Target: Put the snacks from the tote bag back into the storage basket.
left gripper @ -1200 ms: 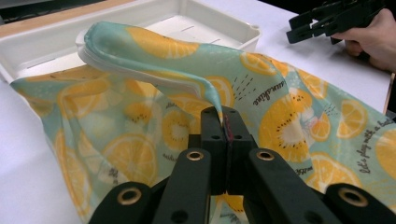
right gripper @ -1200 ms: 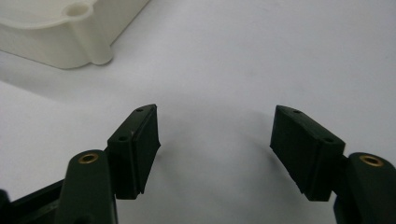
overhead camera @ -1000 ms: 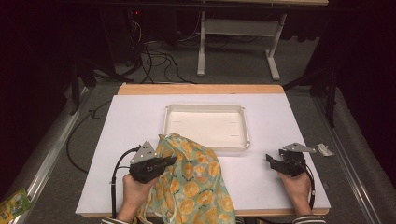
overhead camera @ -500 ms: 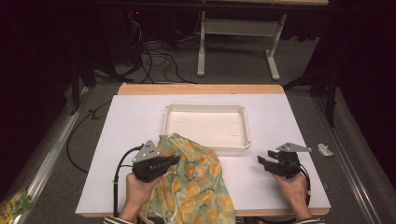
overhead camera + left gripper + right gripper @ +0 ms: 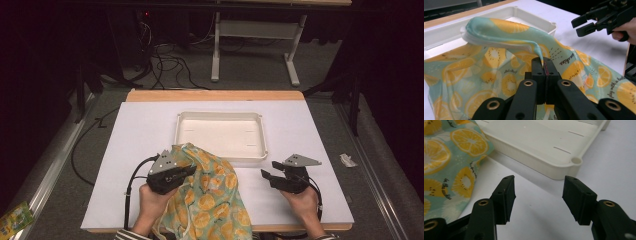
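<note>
Left gripper (image 5: 544,67): my jaws are pressed together, pinching a raised fold of the teal cloth printed with orange slices (image 5: 499,75).
Right gripper (image 5: 537,195): my jaws stand spread with nothing between them, just bare white tabletop (image 5: 614,170); they have just been shifting a little.
Cloth: it's bunched at the table's near edge, its far edge lapping against the shallow white plastic tray (image 5: 220,135).
Gap: my right gripper hovers just beside the cloth, not touching it.

Lemon-print cloth (image 5: 212,192) runs off the bottom edge in high view, covering part of the white tray's (image 5: 220,116) near rim. Small packet (image 5: 14,217) on the floor, label unreadable.
</note>
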A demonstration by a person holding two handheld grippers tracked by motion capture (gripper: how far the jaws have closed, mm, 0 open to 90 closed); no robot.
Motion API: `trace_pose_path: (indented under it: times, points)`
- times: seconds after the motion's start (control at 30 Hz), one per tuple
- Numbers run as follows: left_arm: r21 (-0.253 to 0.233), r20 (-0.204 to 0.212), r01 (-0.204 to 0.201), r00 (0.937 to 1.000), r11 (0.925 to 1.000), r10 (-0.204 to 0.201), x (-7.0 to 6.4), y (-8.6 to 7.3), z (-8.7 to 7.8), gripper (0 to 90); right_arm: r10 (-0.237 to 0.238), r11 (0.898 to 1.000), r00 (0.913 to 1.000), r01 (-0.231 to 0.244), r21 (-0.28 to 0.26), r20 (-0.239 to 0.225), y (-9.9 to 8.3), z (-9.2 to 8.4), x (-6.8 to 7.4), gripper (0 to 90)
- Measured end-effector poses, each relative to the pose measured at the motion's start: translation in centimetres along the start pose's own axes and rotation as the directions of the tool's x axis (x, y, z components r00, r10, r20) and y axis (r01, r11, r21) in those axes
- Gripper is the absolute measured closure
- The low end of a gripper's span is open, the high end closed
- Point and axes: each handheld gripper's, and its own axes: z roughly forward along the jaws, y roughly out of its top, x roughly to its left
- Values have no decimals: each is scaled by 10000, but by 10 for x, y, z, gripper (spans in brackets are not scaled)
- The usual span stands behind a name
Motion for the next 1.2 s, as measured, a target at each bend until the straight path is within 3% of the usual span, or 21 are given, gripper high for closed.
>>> trace_pose_path:
  times: [0.13, 0.3, 0.5, 0.7, 1.2]
  points:
    - [32, 51, 61, 10000, 10000, -62, 1, 0, 3, 896, -145, 9999, 9996, 145, -7, -235, 2, 1, 8, 478]
    - [11, 88, 113, 9999, 9999, -113, 0, 0, 5, 896, 111, 9999, 9983, -110, 18, -566, 7, 3, 15, 479]
    - [64, 160, 126, 9998, 9999, -127, 0, 0, 8, 895, -317, 9995, 9970, 310, -111, -710, 16, 3, 28, 474]
    - [36, 132, 161, 9998, 9999, -161, 1, 0, 7, 894, -482, 9988, 9952, 491, 91, -855, 23, 7, 40, 464]
    - [64, 104, 260, 9996, 9996, -260, 3, -5, 6, 894, -1149, 9932, 9760, 1095, -396, -1848, 44, 11, 73, 446]
